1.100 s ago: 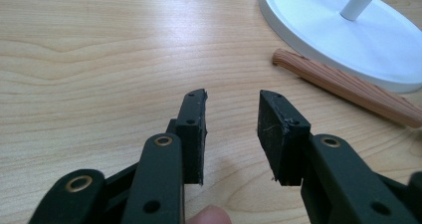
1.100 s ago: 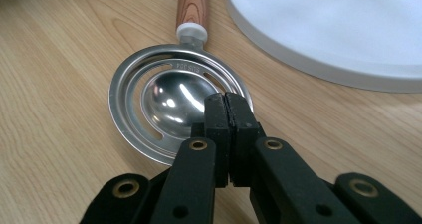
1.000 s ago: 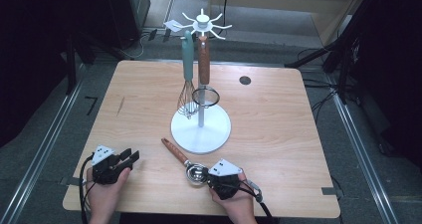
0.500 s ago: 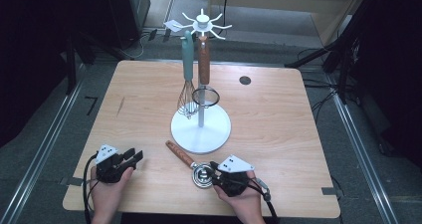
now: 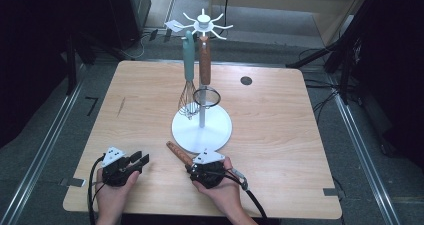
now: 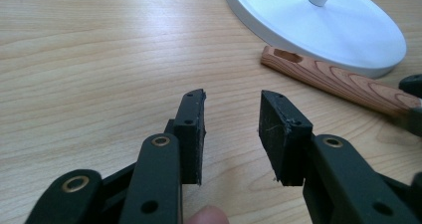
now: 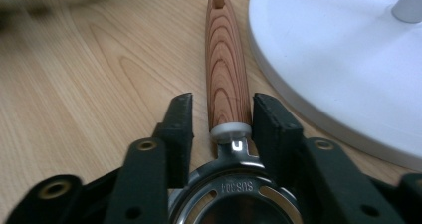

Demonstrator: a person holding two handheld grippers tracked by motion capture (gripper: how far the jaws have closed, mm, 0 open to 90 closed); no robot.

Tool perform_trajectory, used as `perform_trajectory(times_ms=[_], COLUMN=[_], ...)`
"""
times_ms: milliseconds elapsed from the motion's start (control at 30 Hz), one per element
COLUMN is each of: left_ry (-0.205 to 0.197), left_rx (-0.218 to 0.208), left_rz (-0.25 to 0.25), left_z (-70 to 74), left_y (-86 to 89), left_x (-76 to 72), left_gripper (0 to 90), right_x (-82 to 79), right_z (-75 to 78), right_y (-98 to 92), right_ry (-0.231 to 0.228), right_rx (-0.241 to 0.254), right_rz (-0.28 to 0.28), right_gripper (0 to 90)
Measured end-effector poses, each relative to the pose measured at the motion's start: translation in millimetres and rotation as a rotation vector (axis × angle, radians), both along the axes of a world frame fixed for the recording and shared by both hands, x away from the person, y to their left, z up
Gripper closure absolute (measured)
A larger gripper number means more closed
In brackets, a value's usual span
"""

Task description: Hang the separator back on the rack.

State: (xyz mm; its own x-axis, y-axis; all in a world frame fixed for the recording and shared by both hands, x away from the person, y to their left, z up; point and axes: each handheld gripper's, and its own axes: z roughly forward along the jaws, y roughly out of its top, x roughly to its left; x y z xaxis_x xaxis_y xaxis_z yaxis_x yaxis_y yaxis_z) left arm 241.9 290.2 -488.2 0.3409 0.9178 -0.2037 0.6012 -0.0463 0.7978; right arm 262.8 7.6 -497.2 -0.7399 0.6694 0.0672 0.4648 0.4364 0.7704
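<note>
The left gripper point(image 6: 230, 134) rests on the tabletop point(image 5: 135, 105) at seven o'clock, jaws part open and empty. The right gripper point(image 7: 221, 129) has just been opening its jaws — they straddle the wooden-handled utensil point(image 7: 225, 69), at six o'clock beside the white rack point(image 5: 202, 130), probably for hanging.

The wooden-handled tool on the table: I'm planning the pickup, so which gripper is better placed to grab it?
Right. The right gripper already straddles the tool at its handle's metal end, jaws just opened, not pressing. The left gripper is open over bare table, off to the side.
</note>
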Motion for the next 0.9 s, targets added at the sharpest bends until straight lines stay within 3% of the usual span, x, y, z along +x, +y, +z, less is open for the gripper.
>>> perform_trajectory(times_ms=[100, 300, 367, 400, 467, 567, 733, 833, 900], left_ry=[0.004, 0.01, 0.008, 0.008, 0.011, 0.02, 0.023, 0.031, 0.038], left_rx=[0.001, -0.006, 0.0, -0.002, -0.003, -0.003, -0.013, 0.0, 0.003], left_rz=[-0.01, -0.029, -0.03, -0.032, -0.033, -0.033, -0.038, -0.053, -0.051], left_z=[-0.1, 0.1, 0.1, 0.1, 0.2, -0.1, 0.7, 0.4, -0.6], left_y=[-2.1, -8.5, -10.5, -10.8, -11.4, -11.7, -15.0, -18.2, -20.5], left_x=[-0.2, -0.5, -0.4, -0.1, 1.0, 3.8, 8.8, 11.3, 13.4], left_gripper=[64.5, 65.4, 65.4, 65.4, 65.6, 66.5, 68.6, 69.9, 70.1], right_x=[-2.3, -14.3, -16.0, -16.9, -19.1, -25.9, -43.3, -52.5, -56.1], right_z=[-2.4, -2.9, -2.9, -1.3, 4.9, 15.8, 13.0, 6.6, 3.7], right_y=[0.0, -1.7, -4.7, -7.5, -14.0, -29.0, -49.9, -56.2, -58.7], right_ry=[-0.005, -0.03, -0.019, -0.016, -0.029, -0.061, -0.055, -0.025, -0.006], right_rx=[-0.004, -0.016, 0.018, 0.052, 0.105, 0.153, 0.096, 0.083, 0.09], right_rz=[0.024, 0.132, 0.146, 0.148, 0.125, 0.044, -0.109, -0.134, -0.148], right_gripper=[70.6, 70.6, 70.1, 65.7, 57.5, 59.5, 62.1, 68.8, 77.8])
